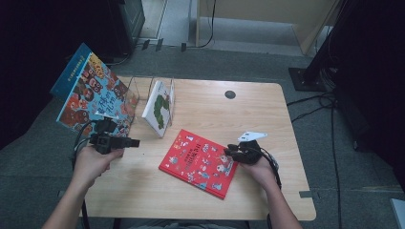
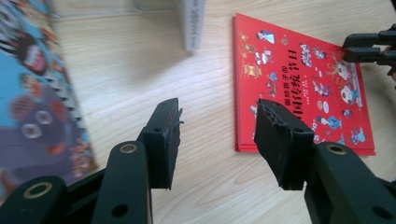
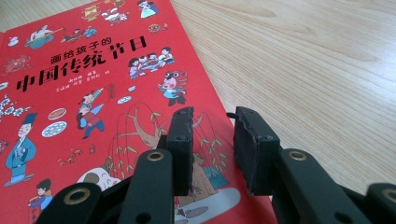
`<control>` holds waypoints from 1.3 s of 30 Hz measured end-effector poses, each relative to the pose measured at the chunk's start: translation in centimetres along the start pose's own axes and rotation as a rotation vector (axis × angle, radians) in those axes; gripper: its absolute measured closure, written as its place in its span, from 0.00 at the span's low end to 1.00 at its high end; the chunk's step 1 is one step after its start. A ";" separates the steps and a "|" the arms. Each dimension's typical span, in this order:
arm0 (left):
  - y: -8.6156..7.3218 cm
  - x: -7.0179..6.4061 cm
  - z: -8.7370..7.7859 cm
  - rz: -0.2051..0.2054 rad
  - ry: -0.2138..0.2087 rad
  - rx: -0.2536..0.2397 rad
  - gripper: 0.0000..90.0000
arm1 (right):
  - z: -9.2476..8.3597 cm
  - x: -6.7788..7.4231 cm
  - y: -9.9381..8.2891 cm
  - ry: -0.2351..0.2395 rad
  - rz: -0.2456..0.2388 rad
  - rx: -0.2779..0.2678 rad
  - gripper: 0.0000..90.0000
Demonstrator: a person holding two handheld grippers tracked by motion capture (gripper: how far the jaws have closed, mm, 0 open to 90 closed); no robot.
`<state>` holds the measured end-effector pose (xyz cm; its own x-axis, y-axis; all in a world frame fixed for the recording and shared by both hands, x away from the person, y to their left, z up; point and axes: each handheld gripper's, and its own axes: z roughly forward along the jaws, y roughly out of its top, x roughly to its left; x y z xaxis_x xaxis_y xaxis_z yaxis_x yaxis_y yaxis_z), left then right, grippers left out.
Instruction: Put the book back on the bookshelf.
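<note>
A red picture book (image 1: 198, 162) lies flat in the middle of the wooden table (image 1: 267, 119). My right gripper (image 1: 227, 151) sits low at that book's right edge. In the right gripper view its jaws (image 3: 212, 116) stand a little apart over the red cover (image 3: 93, 93) and the book's edge, and the pads press on nothing. My left gripper (image 1: 136, 142) is near the table's left edge, pointing right. It is open (image 2: 217, 109) over bare wood, with the red book (image 2: 299, 79) beyond it. A blue picture book (image 1: 90, 93) stands tilted just behind it.
A clear book stand (image 1: 138, 93) at the back left holds a white book with a green figure (image 1: 160, 107). A black round plug (image 1: 230, 94) sits in the tabletop at the back. Cables (image 1: 315, 107) run over the floor to the right.
</note>
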<state>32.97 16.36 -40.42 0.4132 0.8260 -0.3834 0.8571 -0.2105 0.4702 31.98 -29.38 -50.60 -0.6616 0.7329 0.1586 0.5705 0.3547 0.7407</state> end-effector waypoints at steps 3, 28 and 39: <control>-0.6 -0.6 1.0 0.013 0.029 0.017 0.58 | -0.1 -0.1 -0.1 -0.002 0.001 0.000 0.76; -5.2 -3.6 7.1 0.101 -0.073 0.032 0.80 | -2.6 0.1 -2.8 -0.013 -0.006 -0.008 0.97; -6.1 -3.8 9.2 0.118 -0.092 0.059 0.83 | -3.6 0.1 -4.3 -0.033 -0.002 0.024 0.99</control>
<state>28.99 9.71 -49.12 0.5364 0.7428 -0.4008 0.8163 -0.3359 0.4699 27.70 -32.94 -51.40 -0.6465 0.7508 0.1353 0.5813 0.3699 0.7248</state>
